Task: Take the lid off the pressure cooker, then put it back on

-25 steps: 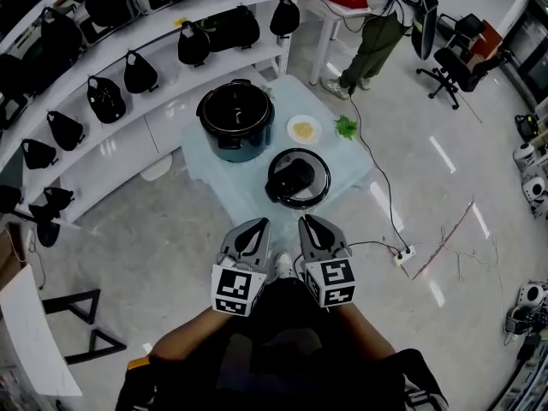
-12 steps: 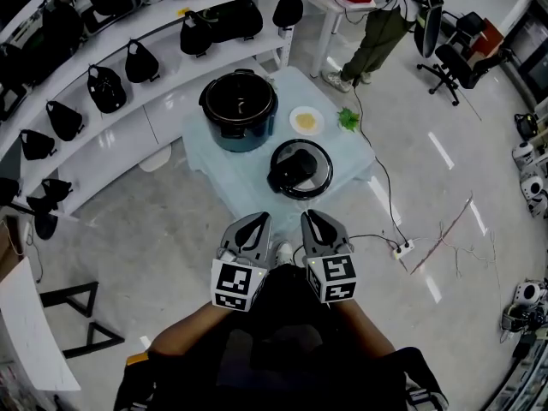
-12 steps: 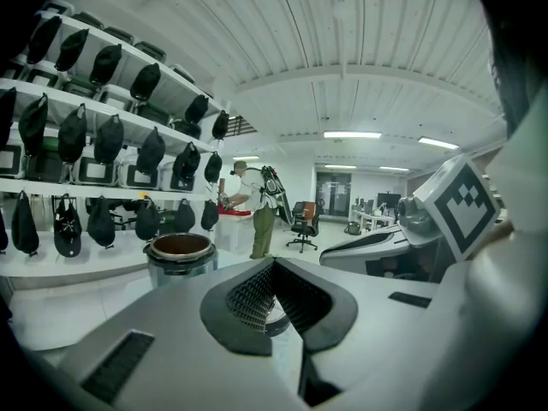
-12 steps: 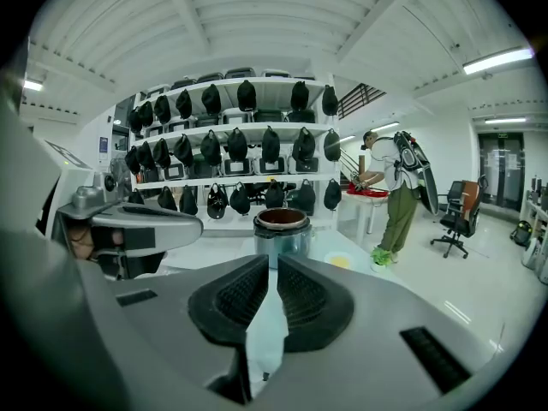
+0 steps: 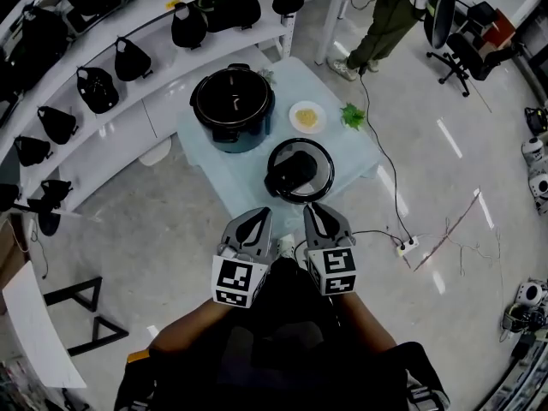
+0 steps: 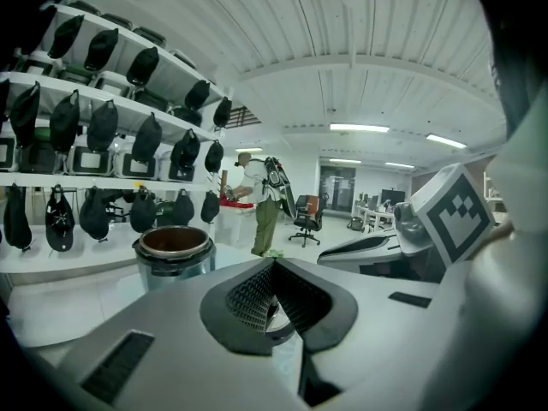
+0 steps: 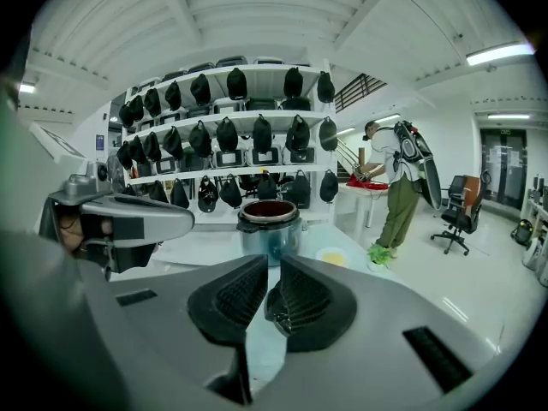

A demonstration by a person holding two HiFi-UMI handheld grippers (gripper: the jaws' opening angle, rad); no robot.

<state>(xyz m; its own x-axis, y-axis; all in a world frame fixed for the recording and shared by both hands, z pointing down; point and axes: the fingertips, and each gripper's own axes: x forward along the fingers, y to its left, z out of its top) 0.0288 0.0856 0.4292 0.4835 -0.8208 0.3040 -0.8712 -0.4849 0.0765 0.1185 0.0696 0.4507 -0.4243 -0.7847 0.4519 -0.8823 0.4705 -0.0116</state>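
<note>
pale blue table (image 5: pixel 210 165) stood on the shiny floor beside curved white shelves (image 5: pixel 154 54) hung with dark bags. on it i saw the pressure cooker (image 5: pixel 233 105) at the far side, uncovered, its dark inside showing. the lid (image 5: pixel 298 171) lay flat on the table, on the near side of the cooker and to its right, close to it but not touching. a small plate (image 5: pixel 306 116) with something yellow sat just right of the cooker, and a bit of green leaf (image 5: pixel 352 115) lay beyond the plate near the table's edge. a person (image 5: pixel 381 24) stood at another table farther back.

both grippers hung side by side over the floor, short of the table's near edge and clear of the lid. the left gripper (image 5: pixel 256 216) had its jaws pressed together, with nothing in them. the right gripper (image 5: pixel 318 210) was drawn closed too, only a sliver showing between its pads, and it held nothing.
</note>
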